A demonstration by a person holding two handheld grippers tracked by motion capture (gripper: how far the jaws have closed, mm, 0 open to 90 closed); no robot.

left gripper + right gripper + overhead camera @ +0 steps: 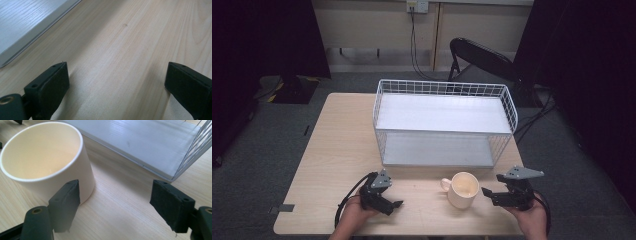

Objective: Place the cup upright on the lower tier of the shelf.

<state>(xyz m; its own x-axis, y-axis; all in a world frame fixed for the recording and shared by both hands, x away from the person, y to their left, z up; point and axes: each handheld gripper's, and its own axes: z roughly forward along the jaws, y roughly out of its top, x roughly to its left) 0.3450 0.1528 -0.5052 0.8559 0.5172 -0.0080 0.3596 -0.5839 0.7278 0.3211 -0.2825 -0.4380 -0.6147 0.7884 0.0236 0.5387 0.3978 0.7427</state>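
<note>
High view showed our right gripper (494,194) beside the mug (463,189), jaws spread, probably for grasping; left gripper (387,200) also spread, empty.

Black folding chair (482,57) behind table (337,145); wall socket (417,5) with cable (414,45).
</note>
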